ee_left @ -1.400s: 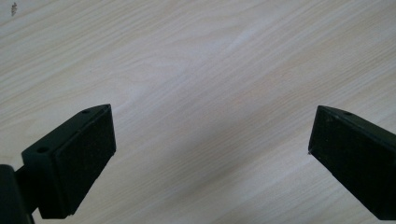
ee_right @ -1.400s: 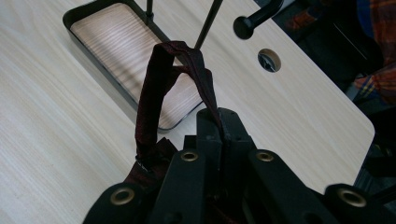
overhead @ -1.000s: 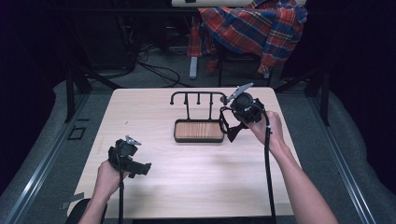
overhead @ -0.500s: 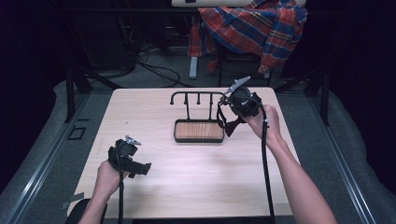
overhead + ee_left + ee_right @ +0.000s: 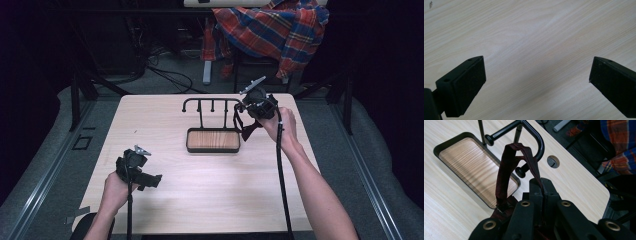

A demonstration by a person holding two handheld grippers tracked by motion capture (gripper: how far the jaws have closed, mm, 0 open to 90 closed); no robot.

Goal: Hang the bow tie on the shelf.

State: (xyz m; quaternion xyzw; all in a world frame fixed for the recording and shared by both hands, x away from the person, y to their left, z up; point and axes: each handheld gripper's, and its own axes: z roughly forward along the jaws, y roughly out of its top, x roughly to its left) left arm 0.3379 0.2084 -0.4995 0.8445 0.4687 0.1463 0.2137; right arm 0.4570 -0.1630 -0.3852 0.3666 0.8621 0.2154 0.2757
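Right tongs [image 5: 541, 185] are clamped tight on a dark red strap [image 5: 509, 167], and the strap's loop sits draped right at the hooked end of the black rack [image 5: 537, 141]. In the high view the right tongs [image 5: 248, 121] hover at the rack's right end, strap [image 5: 248, 131] dangling just beside it. Tricky spot here! The loop looks only partly over the curved end, so as I judge it, letting go too early could drop the strap off the knobbed peg [image 5: 521, 172] and down beside the rack. Pull sideways with the grip this firm, and the light rack could tip or skid across the surface [image 5: 215, 185].

Left tongs [image 5: 536, 72] stand wide apart with nothing between them, pointing down at bare wood. In the high view they [image 5: 152, 180] wait well away from the rack, toward its near left. They're too far off to steady the rack if it shifts.

Containers now: the rack's base is a shallow black-rimmed tray [image 5: 213, 149] with a wooden floor, sitting directly under the hooks. It holds nothing. Beyond the rack, off the surface, a plaid cloth [image 5: 272, 25] is draped over a chair.
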